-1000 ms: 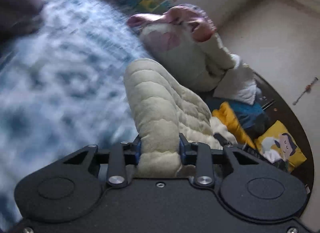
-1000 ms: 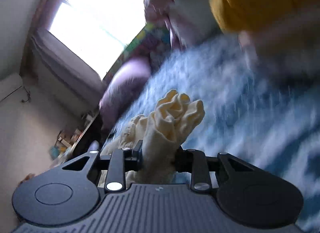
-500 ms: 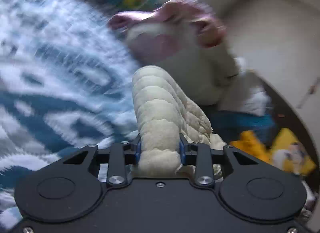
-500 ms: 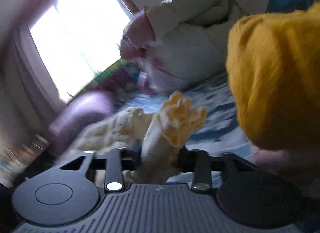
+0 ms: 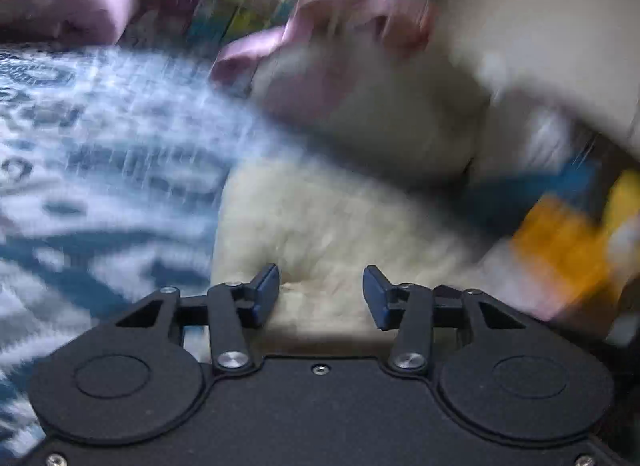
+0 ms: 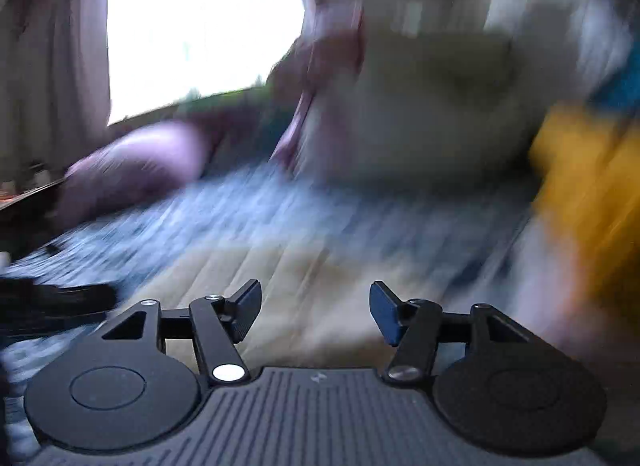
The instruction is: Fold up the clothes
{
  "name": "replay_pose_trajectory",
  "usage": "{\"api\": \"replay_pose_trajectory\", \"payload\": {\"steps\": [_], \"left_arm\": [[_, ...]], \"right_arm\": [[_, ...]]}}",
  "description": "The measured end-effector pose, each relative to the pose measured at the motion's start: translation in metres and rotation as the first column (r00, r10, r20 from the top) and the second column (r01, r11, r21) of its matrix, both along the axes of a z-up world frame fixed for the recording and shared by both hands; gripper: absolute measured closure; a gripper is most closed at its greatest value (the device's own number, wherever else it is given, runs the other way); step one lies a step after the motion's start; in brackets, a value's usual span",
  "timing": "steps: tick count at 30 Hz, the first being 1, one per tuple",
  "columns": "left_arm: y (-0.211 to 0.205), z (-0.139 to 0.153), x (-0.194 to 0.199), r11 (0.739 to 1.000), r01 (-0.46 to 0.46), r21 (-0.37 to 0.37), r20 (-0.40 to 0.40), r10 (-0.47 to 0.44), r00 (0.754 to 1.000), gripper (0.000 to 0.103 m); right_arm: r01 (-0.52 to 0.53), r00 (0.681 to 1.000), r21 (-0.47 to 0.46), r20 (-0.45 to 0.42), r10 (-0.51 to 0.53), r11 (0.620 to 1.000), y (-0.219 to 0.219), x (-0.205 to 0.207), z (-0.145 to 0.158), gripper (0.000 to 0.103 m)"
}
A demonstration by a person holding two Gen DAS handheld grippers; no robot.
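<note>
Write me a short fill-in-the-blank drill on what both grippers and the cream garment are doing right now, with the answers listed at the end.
1. The left gripper has its jaws ____.
2. The right gripper has its jaws ____, with nothing clamped between them.
3. The cream garment lies on a bedspread patterned in white and ____.
4. To the right of the cream garment sits a piece of clothing coloured ____.

Missing words: open; open; blue; yellow
</note>
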State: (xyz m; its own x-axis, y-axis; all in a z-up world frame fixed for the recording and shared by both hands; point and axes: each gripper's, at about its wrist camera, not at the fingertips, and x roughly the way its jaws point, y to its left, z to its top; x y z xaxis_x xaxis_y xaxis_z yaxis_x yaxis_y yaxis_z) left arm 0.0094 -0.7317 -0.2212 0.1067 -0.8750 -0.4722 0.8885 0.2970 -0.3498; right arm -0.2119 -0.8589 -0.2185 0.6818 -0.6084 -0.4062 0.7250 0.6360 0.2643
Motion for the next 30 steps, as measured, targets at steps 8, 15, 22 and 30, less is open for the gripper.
{"api": "replay_pose_trajectory", "payload": {"steps": [8,15,22,30], "left_arm": [[0.038,0.038,-0.044,0.999,-0.034,0.032,0.130,0.029,0.991,0.037],[0.126,0.072,-0.088,0.990,-0.119,0.075,0.043,0.116,0.992,0.013],[0.144,0.124,-0.111,0.977,-0.198,0.079,0.193,0.180,0.964,0.000],[0.131,0.162,-0.115,0.964,-0.253,0.078,0.276,0.223,0.935,0.000]], "right_arm": [[0.004,1.000,0.115,-0.010,-0.003,0.993,-0.009,-0.013,0.000,0.042],[-0.013,1.000,0.146,-0.006,0.014,0.989,0.067,-0.061,0.063,0.000],[-0.036,0.993,0.151,-0.109,0.052,0.988,0.129,-0.082,0.106,0.000],[-0.064,0.984,0.056,-0.166,0.072,0.996,0.136,-0.060,0.154,0.000]]}}
